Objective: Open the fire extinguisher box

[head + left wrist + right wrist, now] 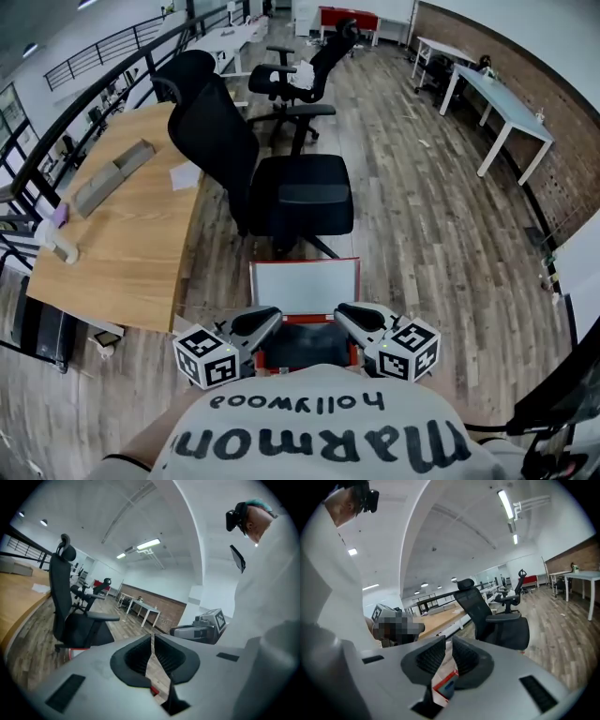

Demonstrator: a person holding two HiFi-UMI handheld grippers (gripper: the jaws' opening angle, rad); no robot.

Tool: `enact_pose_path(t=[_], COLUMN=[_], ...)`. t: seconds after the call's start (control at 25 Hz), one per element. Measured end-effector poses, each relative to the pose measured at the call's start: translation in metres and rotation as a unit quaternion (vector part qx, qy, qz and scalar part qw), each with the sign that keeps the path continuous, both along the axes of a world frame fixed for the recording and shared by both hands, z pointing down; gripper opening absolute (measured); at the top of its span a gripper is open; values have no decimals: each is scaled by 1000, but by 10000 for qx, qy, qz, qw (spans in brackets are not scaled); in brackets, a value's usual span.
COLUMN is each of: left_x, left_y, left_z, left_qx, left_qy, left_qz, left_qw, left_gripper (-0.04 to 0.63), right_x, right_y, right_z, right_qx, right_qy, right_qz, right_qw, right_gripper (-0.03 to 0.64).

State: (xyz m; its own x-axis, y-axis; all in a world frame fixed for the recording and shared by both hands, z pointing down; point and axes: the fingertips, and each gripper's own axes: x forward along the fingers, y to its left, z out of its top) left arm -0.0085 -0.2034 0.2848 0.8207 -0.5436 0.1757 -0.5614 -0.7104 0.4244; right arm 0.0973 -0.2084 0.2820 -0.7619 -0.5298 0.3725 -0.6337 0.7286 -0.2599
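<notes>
Currently the box (303, 286) sits on the floor (422, 234) at lower centre, white panel apparently already raised. Left gripper (275, 316), almost closed, and right gripper (340, 312), slightly apart, hold nothing; both flank it, probably to work that panel.

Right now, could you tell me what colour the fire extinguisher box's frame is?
The box frame is red; the head view shows it best.

Just behind box (304, 284): office chair (298, 192) blocks | left: desk (122, 234) near | right: floor (441, 262) open
</notes>
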Motion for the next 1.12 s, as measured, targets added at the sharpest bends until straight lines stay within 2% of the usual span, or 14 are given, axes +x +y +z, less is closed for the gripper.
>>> enact_pose_path(t=[0.12,0.2,0.44,0.56,0.68,0.76,0.88,1.12], left_x=[-15,-28,-50,-51,-52,-46,-34,-13], left_y=[-3,-8,-26,-40,-55,-63,-77,-111], left_z=[34,46,66,64,44,32,25,22], left_qx=[-488,-610,-942,-853,-343,-122,-29,77], left_qy=[-379,-571,-516,-512,-265,-63,-4,-253], left_qz=[-175,-381,-732,-925,-1172,-1110,-906,-631], left_qw=[9979,9958,9915,9907,9922,9937,9959,9977], left_gripper=[23,23,23,23,23,23,23,23], right_x=[6,12,21,14,4,-2,-7,-23], right_y=[-4,-6,-25,-40,-49,-54,-66,-93], right_z=[33,48,64,55,39,32,31,30], right_qx=[-638,-992,-1372,-1166,-768,-637,-589,-298], right_qy=[200,246,147,-39,-258,-346,-371,-73], right_qz=[214,388,654,599,473,399,331,35], right_qw=[9975,9940,9883,9914,9956,9966,9970,9995], right_gripper=[51,51,51,49,35,28,28,28])
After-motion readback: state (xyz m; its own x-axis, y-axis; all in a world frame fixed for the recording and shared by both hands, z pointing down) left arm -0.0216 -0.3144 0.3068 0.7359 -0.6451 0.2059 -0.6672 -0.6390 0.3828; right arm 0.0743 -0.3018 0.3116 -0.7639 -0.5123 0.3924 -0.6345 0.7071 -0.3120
